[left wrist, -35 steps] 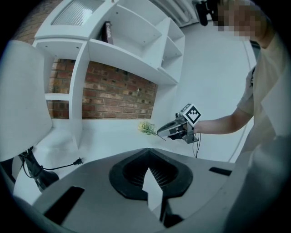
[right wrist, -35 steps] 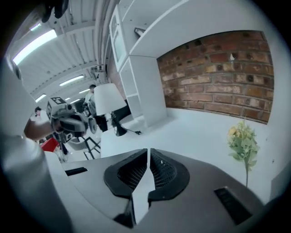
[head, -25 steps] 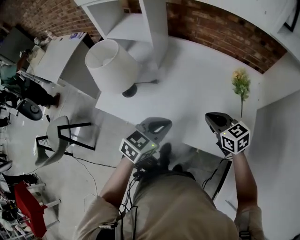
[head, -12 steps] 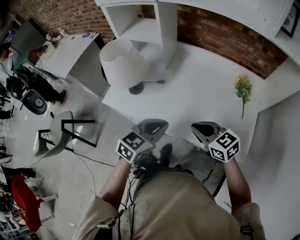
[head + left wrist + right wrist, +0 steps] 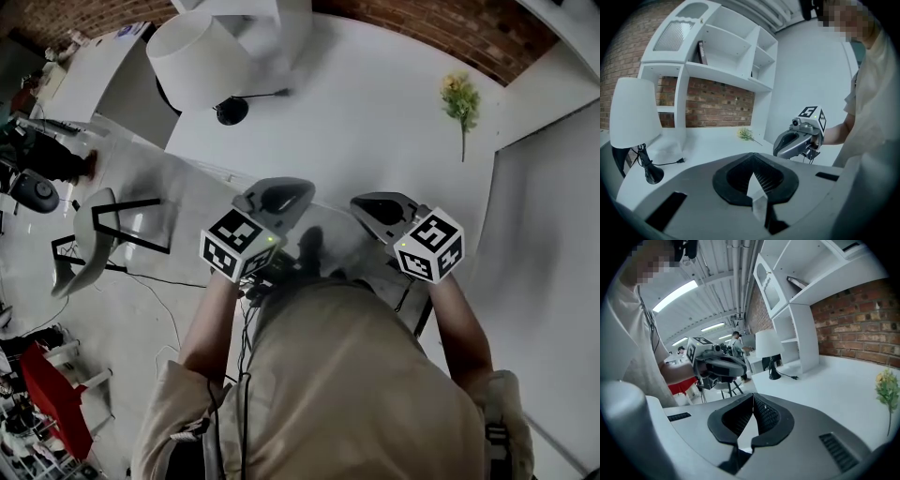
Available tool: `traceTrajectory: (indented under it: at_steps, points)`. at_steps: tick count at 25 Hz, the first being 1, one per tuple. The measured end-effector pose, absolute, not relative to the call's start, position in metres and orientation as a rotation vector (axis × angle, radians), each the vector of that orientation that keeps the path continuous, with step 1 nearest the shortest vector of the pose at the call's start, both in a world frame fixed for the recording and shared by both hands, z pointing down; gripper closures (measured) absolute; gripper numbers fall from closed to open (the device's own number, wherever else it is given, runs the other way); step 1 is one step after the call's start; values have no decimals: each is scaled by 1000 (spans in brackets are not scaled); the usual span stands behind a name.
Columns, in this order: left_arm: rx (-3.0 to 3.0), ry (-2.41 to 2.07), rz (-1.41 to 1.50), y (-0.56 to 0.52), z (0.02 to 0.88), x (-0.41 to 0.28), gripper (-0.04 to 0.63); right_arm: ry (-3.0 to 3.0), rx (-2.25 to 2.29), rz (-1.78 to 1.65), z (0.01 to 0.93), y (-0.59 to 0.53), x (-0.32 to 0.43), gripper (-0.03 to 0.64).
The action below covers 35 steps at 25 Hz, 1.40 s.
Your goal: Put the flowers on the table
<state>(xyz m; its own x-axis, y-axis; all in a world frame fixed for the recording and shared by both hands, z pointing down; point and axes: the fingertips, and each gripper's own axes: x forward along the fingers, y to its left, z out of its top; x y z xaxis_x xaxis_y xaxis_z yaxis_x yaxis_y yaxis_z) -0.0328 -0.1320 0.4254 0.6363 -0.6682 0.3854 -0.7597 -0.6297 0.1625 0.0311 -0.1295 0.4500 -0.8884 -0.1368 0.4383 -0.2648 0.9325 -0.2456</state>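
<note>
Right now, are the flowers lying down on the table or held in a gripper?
Lying down: the flowers rest flat on the white table, apart from the left gripper and the right gripper, both shut and empty.

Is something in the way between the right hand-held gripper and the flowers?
No, nothing visible. Only bare white table lies between the right hand-held gripper and the flowers; the lamp stands far off to the left.

The head view looks steeply down from above onto the white tabletop [image 5: 375, 122]. Both gripper views sit low at its near edge, facing across toward the far red brick wall [image 5: 717, 101], the left one angled right, the right one left. All three share the white-shaded table lamp [image 5: 192, 61] and the yellow-green flower sprig [image 5: 459, 98].
</note>
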Motion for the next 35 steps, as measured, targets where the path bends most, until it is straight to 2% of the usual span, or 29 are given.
traceTrajectory:
  at_steps: [22,35]
  points:
    - [2518,-1174,449,-72,429,-2,588,-2702,287,538,454,-73,77,594]
    - [2493,-1192,479,-57,437,-3,588,-2715,269,575,460,-65,77,594]
